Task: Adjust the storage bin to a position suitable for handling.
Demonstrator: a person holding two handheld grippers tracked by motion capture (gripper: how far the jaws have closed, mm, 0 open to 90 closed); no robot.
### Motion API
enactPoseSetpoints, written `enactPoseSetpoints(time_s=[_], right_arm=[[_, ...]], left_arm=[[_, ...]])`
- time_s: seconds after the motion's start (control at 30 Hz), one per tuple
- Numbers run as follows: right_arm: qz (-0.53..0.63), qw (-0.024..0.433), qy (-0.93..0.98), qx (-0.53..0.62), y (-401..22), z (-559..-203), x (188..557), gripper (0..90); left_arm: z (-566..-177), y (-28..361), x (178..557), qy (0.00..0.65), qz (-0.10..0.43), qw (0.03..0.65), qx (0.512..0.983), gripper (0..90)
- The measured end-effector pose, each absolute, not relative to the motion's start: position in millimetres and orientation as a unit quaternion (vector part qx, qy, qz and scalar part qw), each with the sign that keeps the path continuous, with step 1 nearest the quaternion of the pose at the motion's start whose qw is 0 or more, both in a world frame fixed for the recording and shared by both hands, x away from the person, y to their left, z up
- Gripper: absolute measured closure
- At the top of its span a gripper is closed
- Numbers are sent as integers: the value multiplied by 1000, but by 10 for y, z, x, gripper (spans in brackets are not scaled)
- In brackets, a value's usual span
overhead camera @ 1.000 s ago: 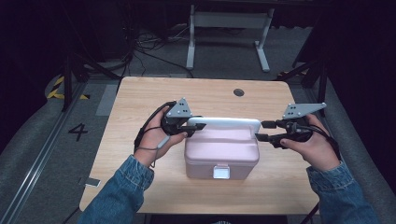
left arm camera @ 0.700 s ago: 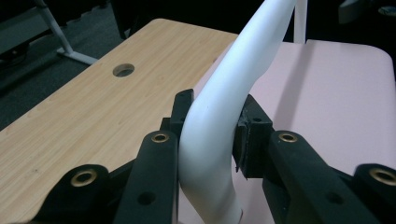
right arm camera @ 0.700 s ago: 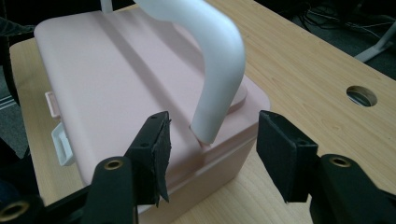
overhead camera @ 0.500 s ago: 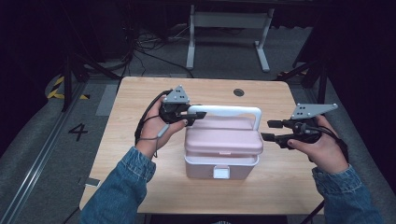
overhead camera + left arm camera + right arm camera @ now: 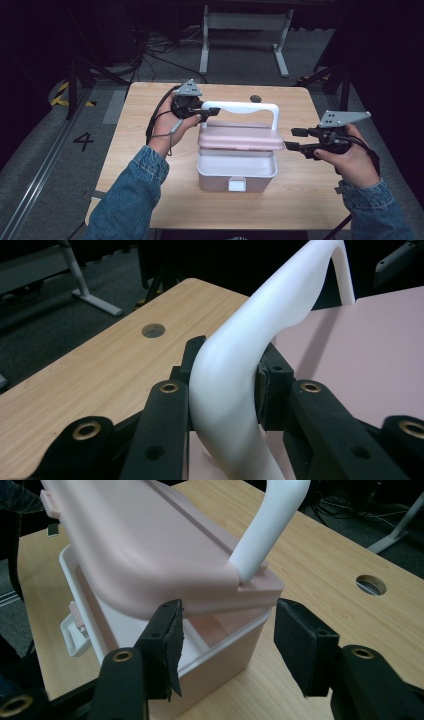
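1. Pink plastic makes up the box (image 5: 237, 172), which stands at the centre of the high view on the wooden counter (image 5: 140, 150), a little toward the lower edge of the frame.
2. Its lid (image 5: 240, 137) is lifted clear of the front rim and hangs tilted over the box, so the pale inside shows beneath it.
3. A white handle (image 5: 245, 107) arches over the lid, with a post at each end.
4. The left hand-held gripper (image 5: 210, 111) sits in the upper left of centre in the high view, pinching the left corner of the handle.
5. In the left gripper view its black pads (image 5: 272, 385) press on both sides of the bend in the handle (image 5: 235, 390), and the pink lid (image 5: 360, 350) fills the right of the frame.
6. The right hand-held gripper (image 5: 292, 139) is at the right of the high view, just beside the lid's right end, with its jaws spread.
7. In the right gripper view the pads (image 5: 295, 640) stand apart and touch nothing; between and beyond them lie the lid's corner (image 5: 150, 555) and the rim of the box (image 5: 215, 665).
8. A white latch (image 5: 237, 184) sits on the front wall of the box.
9. A round hole (image 5: 255, 98) pierces the counter above the handle in the high view.
10. Denim sleeves (image 5: 127, 200) enter from the bottom of the frame.
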State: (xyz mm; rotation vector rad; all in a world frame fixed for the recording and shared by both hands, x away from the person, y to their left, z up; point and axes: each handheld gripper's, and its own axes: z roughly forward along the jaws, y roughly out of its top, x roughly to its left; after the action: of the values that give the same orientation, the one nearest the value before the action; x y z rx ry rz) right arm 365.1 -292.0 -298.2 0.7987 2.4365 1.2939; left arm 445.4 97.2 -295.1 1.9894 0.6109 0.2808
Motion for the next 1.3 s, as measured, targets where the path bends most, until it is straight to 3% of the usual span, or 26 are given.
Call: enactPoseSetpoints(time_s=[0.63, 0.77, 0.87, 1.1, 1.3], right_arm=[[457, 126, 839, 267, -2876, -2994, 3628, 510], [460, 120, 839, 264, -2828, -3020, 3625, 575], [465, 104, 839, 262, -2790, -3063, 3644, 672], [517, 129, 804, 264, -2782, -3095, 3678, 900], [542, 135, 785, 270, -2764, -3107, 3681, 900]], left_arm=[[-2919, 936, 4798, 287, 112, 487, 817, 725], [-2924, 924, 4867, 297, 109, 485, 815, 725], [-2915, 905, 4916, 303, 106, 481, 816, 722], [-2921, 915, 4933, 300, 108, 480, 817, 719], [-2927, 929, 4873, 296, 107, 487, 815, 721]])
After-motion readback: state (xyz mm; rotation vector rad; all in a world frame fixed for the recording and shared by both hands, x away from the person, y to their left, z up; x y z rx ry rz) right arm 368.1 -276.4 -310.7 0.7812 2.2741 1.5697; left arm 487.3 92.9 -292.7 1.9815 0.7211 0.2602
